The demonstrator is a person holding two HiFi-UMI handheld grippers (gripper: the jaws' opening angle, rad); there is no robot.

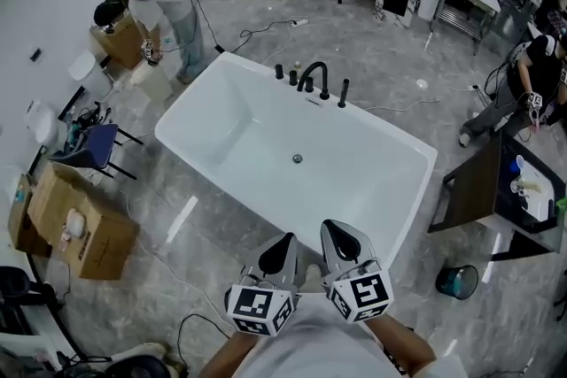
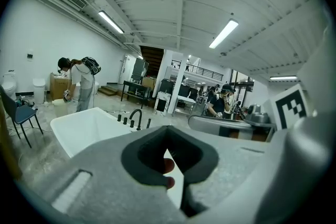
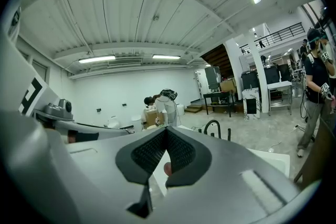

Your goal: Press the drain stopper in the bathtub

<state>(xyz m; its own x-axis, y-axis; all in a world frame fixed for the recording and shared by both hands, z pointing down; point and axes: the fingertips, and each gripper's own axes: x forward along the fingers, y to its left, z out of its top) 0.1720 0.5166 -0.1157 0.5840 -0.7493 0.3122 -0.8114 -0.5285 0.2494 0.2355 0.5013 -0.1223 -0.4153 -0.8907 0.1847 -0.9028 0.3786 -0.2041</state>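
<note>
A small round metal drain stopper (image 1: 297,158) sits in the middle of the white rectangular bathtub's (image 1: 213,115) floor. The left gripper (image 1: 282,250) and right gripper (image 1: 340,240) hover outside the tub's near rim, jaws together and empty. The stopper lies straight ahead and below, about equally far from both.

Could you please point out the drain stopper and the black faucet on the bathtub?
drain stopper (image 1: 297,158): head view, centre of the round cap.
black faucet (image 1: 315,65): head view, top of its curved spout.
</note>
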